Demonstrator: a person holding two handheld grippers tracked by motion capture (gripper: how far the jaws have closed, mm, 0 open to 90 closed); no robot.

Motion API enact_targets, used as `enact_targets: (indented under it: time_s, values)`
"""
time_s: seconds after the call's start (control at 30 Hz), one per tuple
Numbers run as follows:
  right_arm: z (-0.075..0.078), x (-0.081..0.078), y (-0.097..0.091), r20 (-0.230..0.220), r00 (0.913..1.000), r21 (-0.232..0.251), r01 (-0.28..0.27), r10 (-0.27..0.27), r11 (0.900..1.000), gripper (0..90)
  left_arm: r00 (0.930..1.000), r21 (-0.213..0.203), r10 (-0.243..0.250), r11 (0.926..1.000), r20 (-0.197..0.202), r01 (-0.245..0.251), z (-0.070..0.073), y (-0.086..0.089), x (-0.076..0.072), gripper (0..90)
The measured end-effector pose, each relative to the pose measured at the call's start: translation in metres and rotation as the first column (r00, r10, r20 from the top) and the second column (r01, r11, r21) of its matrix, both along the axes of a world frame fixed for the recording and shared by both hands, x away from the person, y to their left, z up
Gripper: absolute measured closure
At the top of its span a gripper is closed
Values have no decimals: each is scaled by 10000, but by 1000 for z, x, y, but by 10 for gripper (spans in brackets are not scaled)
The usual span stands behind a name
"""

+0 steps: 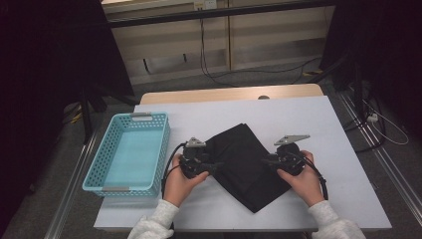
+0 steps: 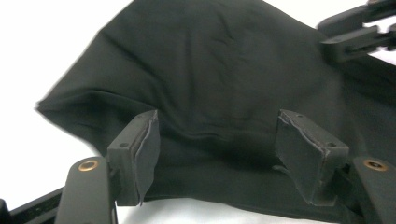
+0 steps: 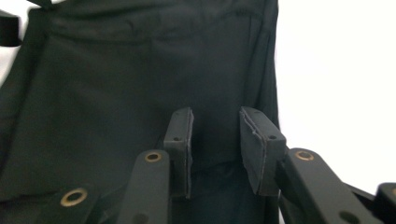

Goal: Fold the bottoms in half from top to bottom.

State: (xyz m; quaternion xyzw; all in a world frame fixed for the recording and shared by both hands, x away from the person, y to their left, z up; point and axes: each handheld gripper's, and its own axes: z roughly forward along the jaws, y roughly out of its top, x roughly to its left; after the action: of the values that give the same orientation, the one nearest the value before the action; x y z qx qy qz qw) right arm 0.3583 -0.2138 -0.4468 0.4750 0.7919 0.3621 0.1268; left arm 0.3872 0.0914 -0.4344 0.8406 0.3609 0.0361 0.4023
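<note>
A black cloth point(image 1: 246, 164) lies folded on the white table cover, turned like a diamond. My left gripper point(image 1: 217, 165) is at the cloth's left edge and points right; in the left gripper view its pads point(image 2: 140, 144) stand wide apart over the cloth point(image 2: 219, 74), pressing on nothing. My right gripper point(image 1: 266, 160) is at the cloth's right edge and points left. In the right gripper view its jaws stand a narrow gap apart point(image 3: 215, 116) above the cloth point(image 3: 116, 93), and are open. Each gripper view also shows the other gripper's jaws farther off, at the cloth's far side.
A turquoise plastic basket point(image 1: 161, 149) with nothing in it stands at the table's left, close to my left hand. The white table cover point(image 1: 308, 114) is bare behind and to the right of the cloth. Cables lie on the floor beyond the table.
</note>
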Motion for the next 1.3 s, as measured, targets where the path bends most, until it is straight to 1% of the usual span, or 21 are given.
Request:
enact_targets:
  time_s: [0.03, 0.07, 0.13, 0.17, 0.2, 0.23, 0.3, 0.33, 0.37, 0.43, 0.53, 0.57, 0.6, 0.67, 0.73, 0.8, 0.87, 0.97, 1.07, 1.23, 1.3]
  values:
    - [-2, 0, 1, -177, 9998, -150, -109, 106, 9998, 668, 9999, 81, -154, 9998, -2, 155, -3, -4, -4, 328]
    - [-2, 0, 1, -177, 9998, -150, -109, 106, 9998, 668, 9999, 81, -154, 9998, -2, 155, -3, -4, -4, 341]
    - [-3, -1, 2, -167, 9996, -146, -231, 228, 9996, 697, 9991, 142, -346, 9993, -258, 350, -8, -7, -8, 354]
    - [-3, -2, 3, -218, 9995, -131, -220, 217, 9997, 695, 9988, 282, -396, 9988, -282, 404, -11, -8, -10, 351]
    - [-4, -3, 3, -185, 9996, -86, -198, 196, 9998, 693, 9987, 422, -444, 9981, -244, 454, -12, -9, -10, 351]
    - [-5, -3, 1, -184, 9998, 76, -78, 79, 9999, 657, 9986, 530, -516, 9972, -147, 523, -15, -9, -12, 352]
    - [-5, -3, 0, -200, 9998, 125, -17, 20, 9999, 638, 9986, 587, -525, 9969, -72, 528, -15, -8, -13, 357]
    - [-4, -4, -1, -198, 9998, 32, 81, -81, 10000, 604, 9988, 608, -489, 9969, -6, 489, -15, -7, -14, 378]
    - [-4, -5, -2, -252, 9996, -132, 96, -99, 9999, 598, 9987, 596, -501, 9970, 21, 499, -15, -6, -14, 392]
    - [-4, -6, -3, -287, 9995, -40, 114, -115, 9999, 595, 9982, 629, -586, 9963, 127, 577, -16, -4, -16, 395]
    - [-4, -7, -2, -378, 9993, 15, 49, -48, 10000, 665, 9981, 613, -569, 9966, 226, 554, -15, -2, -18, 385]
    - [-4, -7, -1, -458, 9990, 122, -10, 16, 9999, 777, 9980, 596, -585, 9966, 238, 570, -15, -2, -18, 372]
    - [-4, -7, -1, -458, 9990, 122, -10, 16, 9999, 777, 9979, 564, -591, 9967, 252, 576, -16, -2, -19, 372]
    - [-4, -5, -1, -578, 9983, 297, -49, 66, 9995, 820, 9970, 680, -701, 9954, 337, 677, -16, -3, -21, 355]
    - [-4, -4, -2, -709, 9975, 451, 58, -26, 9990, 834, 9963, 719, -763, 9947, 387, 734, -16, -3, -21, 349]
    - [-2, -5, -3, -634, 9980, 454, 4, 24, 9990, 840, 9962, 692, -773, 9948, 404, 744, -17, -3, -21, 348]
    - [1, -7, -3, -624, 9980, 584, -33, 69, 9983, 847, 9960, 700, -789, 9947, 419, 758, -17, -3, -21, 347]
    - [9, -11, -6, -412, 9991, 881, -19, 55, 9961, 850, 9955, 697, -830, 9944, 448, 798, -18, -5, -21, 334]
    - [11, -12, -8, -382, 9992, 974, -39, 76, 9952, 851, 9950, 730, -886, 9937, 471, 851, -18, -6, -21, 323]
    - [12, -14, -10, -287, 9996, 980, -52, 80, 9952, 849, 9948, 691, -886, 9940, 509, 849, -19, -5, -21, 319]
    - [10, -14, -8, -423, 9989, 870, -147, 185, 9961, 851, 9946, 638, -908, 9941, 508, 875, -19, -5, -21, 319]
